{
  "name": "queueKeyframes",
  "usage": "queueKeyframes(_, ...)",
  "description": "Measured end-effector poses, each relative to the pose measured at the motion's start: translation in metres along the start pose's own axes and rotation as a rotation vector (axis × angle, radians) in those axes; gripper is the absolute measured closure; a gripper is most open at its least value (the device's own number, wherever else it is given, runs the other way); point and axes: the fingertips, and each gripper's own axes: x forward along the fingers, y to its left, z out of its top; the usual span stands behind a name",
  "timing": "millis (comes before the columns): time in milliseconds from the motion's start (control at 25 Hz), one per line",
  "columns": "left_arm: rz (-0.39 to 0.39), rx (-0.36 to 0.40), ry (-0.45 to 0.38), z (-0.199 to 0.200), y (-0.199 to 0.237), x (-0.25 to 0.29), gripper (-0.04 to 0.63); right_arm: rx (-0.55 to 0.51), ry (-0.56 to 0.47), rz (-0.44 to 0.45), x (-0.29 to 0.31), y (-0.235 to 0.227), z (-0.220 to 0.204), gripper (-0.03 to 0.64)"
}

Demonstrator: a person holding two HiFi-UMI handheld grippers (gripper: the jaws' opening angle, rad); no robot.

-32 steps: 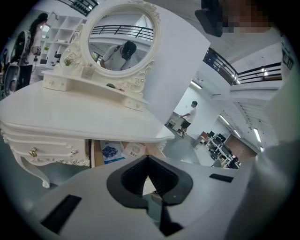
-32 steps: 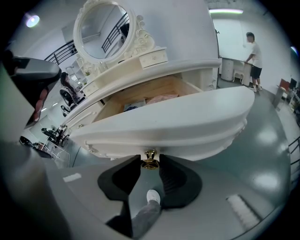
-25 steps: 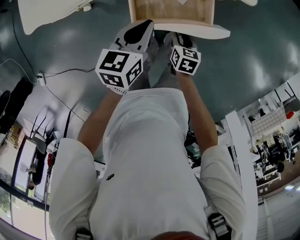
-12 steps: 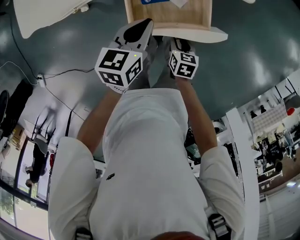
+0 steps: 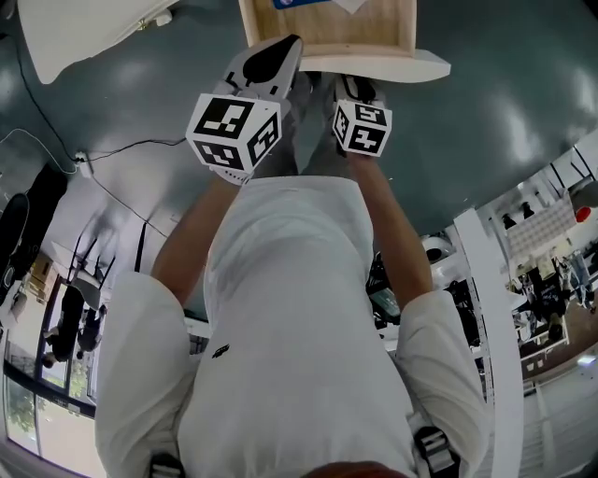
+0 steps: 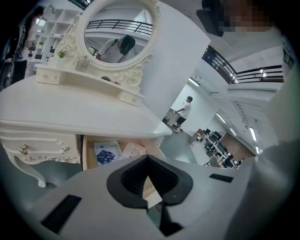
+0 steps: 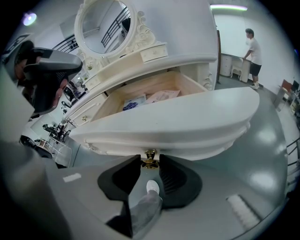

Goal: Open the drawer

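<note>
The white dressing table's drawer (image 5: 392,63) stands pulled out, its wooden inside showing a blue-printed sheet (image 7: 133,102) and other papers. In the right gripper view the curved white drawer front (image 7: 178,119) fills the middle, and its small gold knob (image 7: 150,159) sits between the black pads. My right gripper (image 7: 150,162) is shut on that knob. In the head view my right gripper (image 5: 358,86) reaches under the front's edge. My left gripper (image 6: 148,158) hovers to the left of it, tips together, holding nothing. The left gripper view shows the open drawer (image 6: 89,152) below the table top.
An oval mirror (image 6: 117,37) stands on the table top (image 6: 70,112). A small side drawer with a gold knob (image 6: 22,150) lies left of the open one. Another white piece of furniture (image 5: 84,28) and a floor cable (image 5: 121,145) lie to the left. A person (image 7: 253,47) stands far off.
Both grippers stay put. The head view has drifted a little, so the drawer sits further left in frame and more of its inside shows, with the blue sheet.
</note>
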Motion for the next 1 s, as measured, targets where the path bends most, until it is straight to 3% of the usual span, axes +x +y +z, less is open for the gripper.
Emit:
queueKeyframes(360,-0.003,0.014,0.005,0.000,-0.004,0.003,0.586,0.016,0.002,-0.005,0.000,-0.003,0.001,0.439)
queueKeyframes(800,-0.017,0.025,-0.006,0.010,-0.016,0.006,0.586,0.023,0.021,0.025,-0.016,0.000,-0.001,0.440)
queueKeyframes(1000,-0.023,0.027,-0.011,0.011,-0.021,0.006,0.586,-0.025,0.021,0.060,-0.030,0.009,0.002,0.459)
